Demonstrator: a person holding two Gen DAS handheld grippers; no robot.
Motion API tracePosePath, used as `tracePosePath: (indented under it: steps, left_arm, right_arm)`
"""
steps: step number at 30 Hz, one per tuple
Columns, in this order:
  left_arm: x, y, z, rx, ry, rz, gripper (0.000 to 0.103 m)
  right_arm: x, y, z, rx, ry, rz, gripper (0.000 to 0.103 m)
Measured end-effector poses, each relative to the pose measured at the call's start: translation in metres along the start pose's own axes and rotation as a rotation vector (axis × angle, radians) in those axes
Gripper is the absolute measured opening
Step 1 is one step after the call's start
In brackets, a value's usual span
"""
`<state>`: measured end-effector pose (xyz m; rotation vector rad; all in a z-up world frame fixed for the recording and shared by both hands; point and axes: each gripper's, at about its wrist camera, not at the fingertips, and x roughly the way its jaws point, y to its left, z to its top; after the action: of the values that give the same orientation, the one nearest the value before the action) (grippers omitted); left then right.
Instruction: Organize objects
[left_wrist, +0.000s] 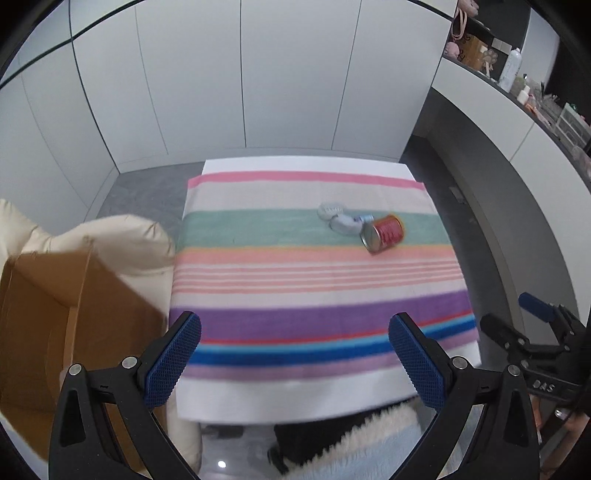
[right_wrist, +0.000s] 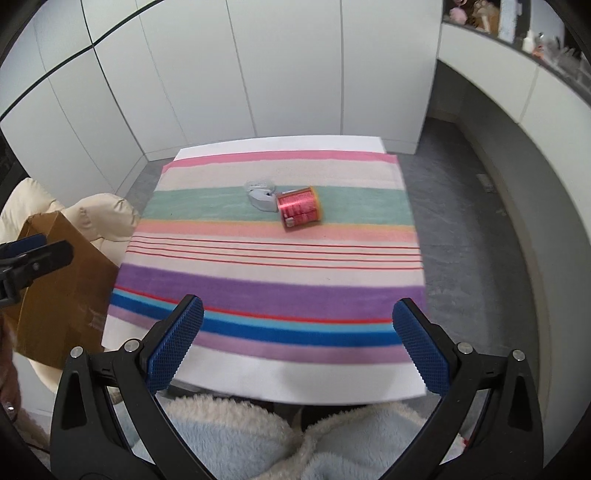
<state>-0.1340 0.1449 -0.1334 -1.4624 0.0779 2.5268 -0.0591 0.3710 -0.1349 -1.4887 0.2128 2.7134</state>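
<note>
Red can (right_wrist: 300, 208) lies on its side, well beyond both spread, empty grippers: left gripper (left_wrist: 295, 354), right gripper (right_wrist: 298, 343).

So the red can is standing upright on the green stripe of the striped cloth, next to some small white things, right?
Not quite: the red can is lying on its side, not upright, as the right wrist view shows. It does rest on the green stripe of the striped cloth, beside the small white things.
</note>
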Motion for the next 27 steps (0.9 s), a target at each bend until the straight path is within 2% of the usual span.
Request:
tracePosePath:
  steps: [3,9,15,21,25,26,27]
  left_arm:
    - [0.026,-0.003,0.012,0.022,0.011,0.003,0.102]
    - [0.092,-0.009,0.027,0.057,0.081,-0.022,0.102]
    - [0.140,-0.011,0.039,0.092,0.083,0.001,0.102]
    - [0.175,-0.007,0.029,0.094,0.138,0.003,0.102]
    - [0.196,-0.010,0.020,0.111,0.174,-0.001,0.102]
    - [0.201,-0.012,0.019,0.116,0.181,0.000,0.102]
    - [0.204,-0.014,0.018,0.119,0.182,0.001,0.102]
  right_arm:
    - [0.027,-0.007,0.012,0.028,0.027,0.043,0.103]
    - [0.087,-0.009,0.030,0.014,0.063,0.056,0.103]
    - [0.149,-0.011,0.047,-0.001,0.061,0.040,0.103]
    - [0.202,-0.014,0.071,-0.015,0.020,-0.020,0.103]
    - [0.229,-0.015,0.084,-0.004,0.021,-0.018,0.103]
    - [0.232,-0.015,0.085,-0.012,0.022,-0.019,0.098]
    - [0.237,-0.013,0.086,-0.031,0.019,-0.030,0.089]
